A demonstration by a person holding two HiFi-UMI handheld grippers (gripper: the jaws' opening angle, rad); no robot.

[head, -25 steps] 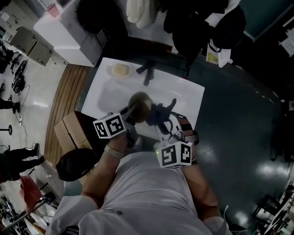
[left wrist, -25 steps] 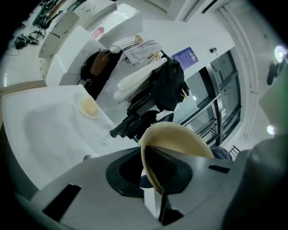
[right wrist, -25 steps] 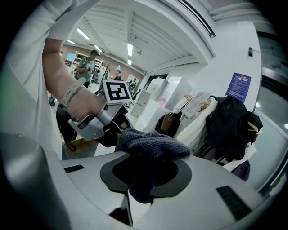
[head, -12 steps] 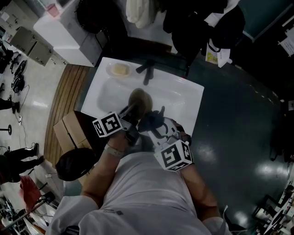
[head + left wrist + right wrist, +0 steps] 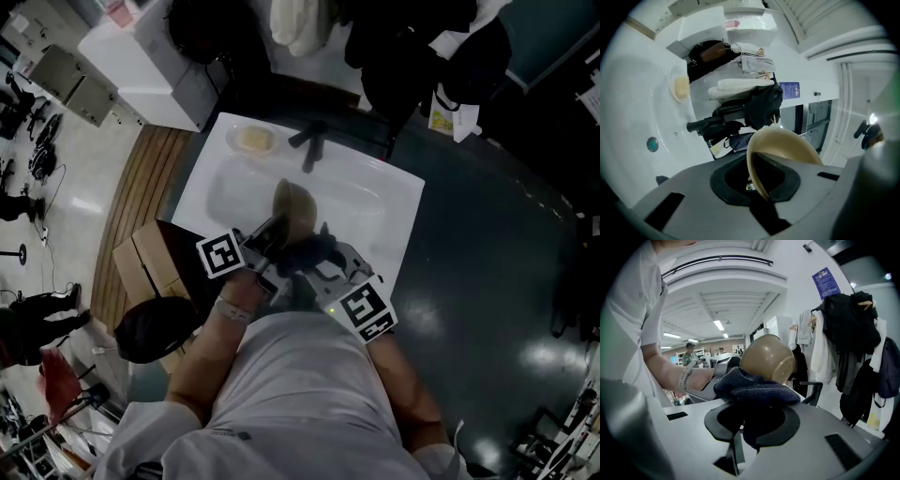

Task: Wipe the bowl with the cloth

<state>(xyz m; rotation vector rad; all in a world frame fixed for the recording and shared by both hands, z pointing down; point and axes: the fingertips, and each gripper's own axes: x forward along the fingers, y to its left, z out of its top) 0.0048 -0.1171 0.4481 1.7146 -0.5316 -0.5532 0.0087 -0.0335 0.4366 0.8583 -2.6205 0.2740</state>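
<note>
Wiping in hand: a tan round plastic bowl is held above the white ceramic sink, with a dark blue woven cloth at its outside.
The left tongs are clamped on the tilted bowl's rim. The right tongs are clamped on the bunched cloth, which seems to touch the bowl's outer wall. Next, I judge, the cloth should sweep round the wall, with the left grip firm.

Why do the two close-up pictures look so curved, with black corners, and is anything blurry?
Left gripper view: a fisheye lens bends the walls and blackens the corners; the bowl is sharp, the grey foreground soft. Right gripper view: same curved frame, cloth crisp. Head view: dim, the white sink standing out bright.
</note>
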